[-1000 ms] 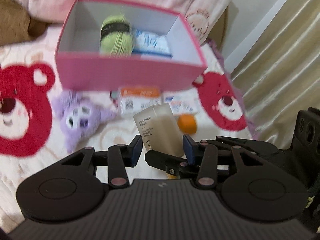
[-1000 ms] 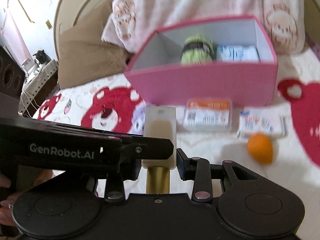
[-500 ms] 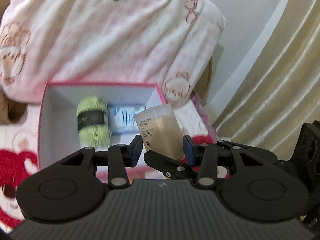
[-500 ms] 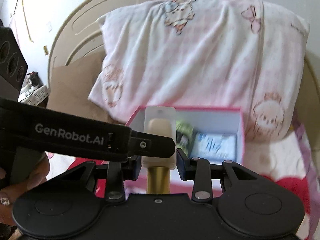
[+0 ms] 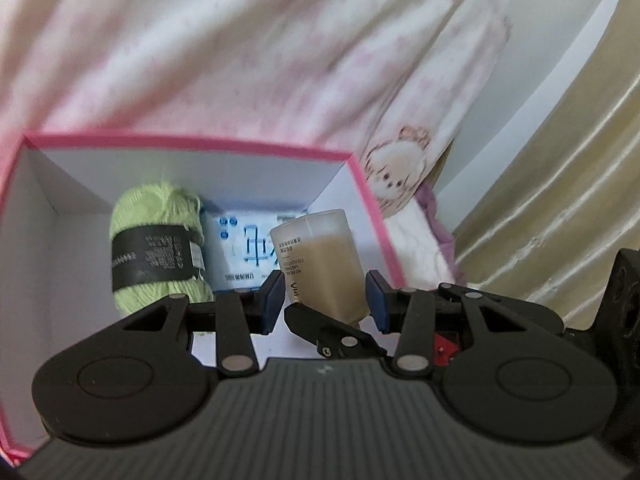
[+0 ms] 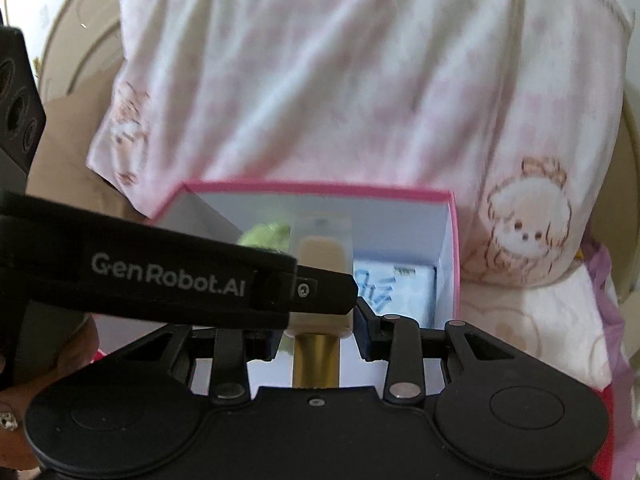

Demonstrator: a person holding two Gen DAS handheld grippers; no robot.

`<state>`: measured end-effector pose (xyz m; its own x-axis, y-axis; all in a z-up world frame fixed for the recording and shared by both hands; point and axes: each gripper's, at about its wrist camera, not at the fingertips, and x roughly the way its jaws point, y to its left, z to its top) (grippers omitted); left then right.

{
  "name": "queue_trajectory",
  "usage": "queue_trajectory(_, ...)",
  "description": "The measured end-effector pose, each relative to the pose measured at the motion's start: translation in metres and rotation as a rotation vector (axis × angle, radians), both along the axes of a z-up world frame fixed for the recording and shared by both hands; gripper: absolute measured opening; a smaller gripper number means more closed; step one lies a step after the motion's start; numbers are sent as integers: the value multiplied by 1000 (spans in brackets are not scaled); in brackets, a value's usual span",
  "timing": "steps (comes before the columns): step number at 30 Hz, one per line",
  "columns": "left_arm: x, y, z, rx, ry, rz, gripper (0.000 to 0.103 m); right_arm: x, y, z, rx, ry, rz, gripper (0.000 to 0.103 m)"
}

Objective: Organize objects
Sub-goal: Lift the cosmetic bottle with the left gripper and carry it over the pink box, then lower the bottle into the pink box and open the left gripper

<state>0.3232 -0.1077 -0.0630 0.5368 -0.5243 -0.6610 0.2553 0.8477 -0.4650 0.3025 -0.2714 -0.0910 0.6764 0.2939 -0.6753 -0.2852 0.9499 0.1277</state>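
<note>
A frosted foundation bottle (image 5: 320,260) of beige liquid with a gold cap (image 6: 316,356) hangs over the open pink box (image 5: 180,140). Both grippers hold it. My left gripper (image 5: 324,300) is closed on its sides; its finger crosses the right wrist view (image 6: 304,292). My right gripper (image 6: 316,332) is shut on the same bottle near the cap end. Inside the box lie a green yarn ball (image 5: 156,240) with a black band and a white-and-blue packet (image 5: 244,248). The box also shows in the right wrist view (image 6: 448,240).
A pink and white pillow (image 6: 360,80) with bear prints leans behind the box. A cream curtain (image 5: 560,200) hangs at the right. The bed cover (image 6: 540,320) spreads to the right of the box.
Both grippers have carried the bottle forward and over the box. The items on the cover in front of the box have dropped out of view. The box interior now looks larger.
</note>
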Motion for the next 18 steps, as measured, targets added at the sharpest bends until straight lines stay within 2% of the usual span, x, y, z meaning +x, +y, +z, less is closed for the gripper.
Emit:
queue_trajectory(4, 8, -6, -24, 12, 44, -16, 43, 5, 3, -22, -47, 40, -7, 40)
queue_trajectory(7, 11, -9, -34, 13, 60, -18, 42, 8, 15, -30, -147, 46, -1, 40)
queue_trajectory(13, 18, 0, -52, -31, 125, 3, 41, 22, 29, -35, -228, 137, 16, 40)
queue_trajectory(18, 23, -2, -61, -23, 160, 10, 40, 31, 32, -45, -251, 208, 11, 40)
